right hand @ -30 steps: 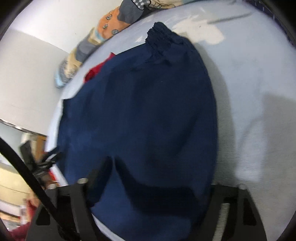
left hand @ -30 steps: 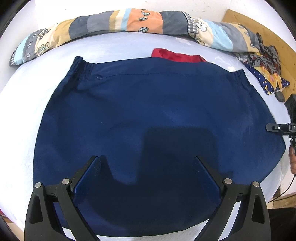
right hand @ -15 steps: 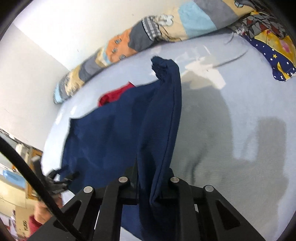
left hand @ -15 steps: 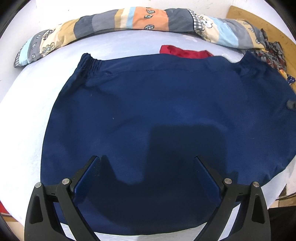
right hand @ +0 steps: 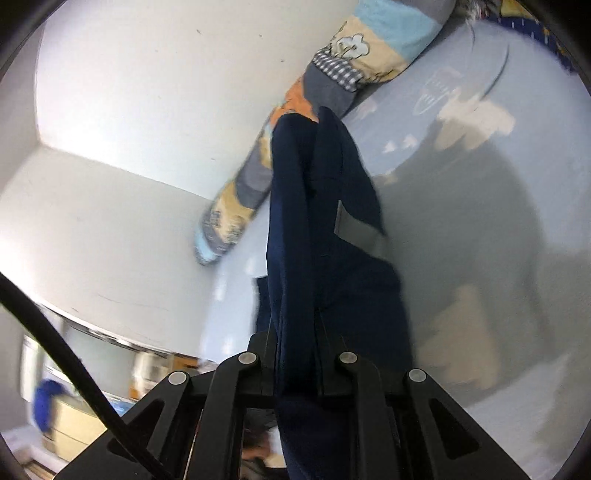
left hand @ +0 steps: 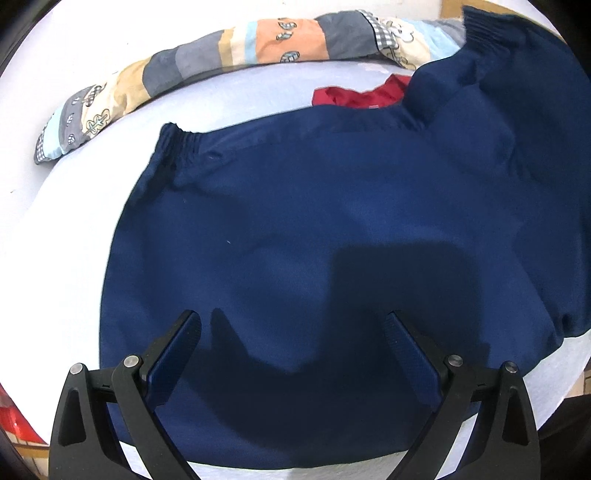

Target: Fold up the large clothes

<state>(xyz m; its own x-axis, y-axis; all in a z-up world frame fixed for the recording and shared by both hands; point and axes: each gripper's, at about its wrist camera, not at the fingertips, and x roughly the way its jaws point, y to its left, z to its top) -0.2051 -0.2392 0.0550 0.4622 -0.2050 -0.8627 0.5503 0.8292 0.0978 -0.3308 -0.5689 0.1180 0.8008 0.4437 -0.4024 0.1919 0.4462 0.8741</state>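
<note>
A large navy blue garment (left hand: 314,221) with an elastic waistband lies spread on the white bed (left hand: 74,229). Its right side is lifted off the bed and rises at the upper right of the left wrist view. My left gripper (left hand: 291,332) is open and hovers just above the garment's near edge. My right gripper (right hand: 299,332) is shut on the navy garment (right hand: 317,221), a bunched fold of it hanging up between the fingers, held high above the bed.
A long patchwork bolster (left hand: 229,51) runs along the back of the bed against the white wall. A red cloth (left hand: 354,98) lies behind the navy garment. A patterned cloth (right hand: 535,22) shows at the bed's far corner. A black cable (right hand: 55,332) crosses the lower left.
My right gripper closed on the garment's right edge and lifted it up and leftward. The garment's right side now stands off the bed. My left gripper stayed open, shifting slightly.
</note>
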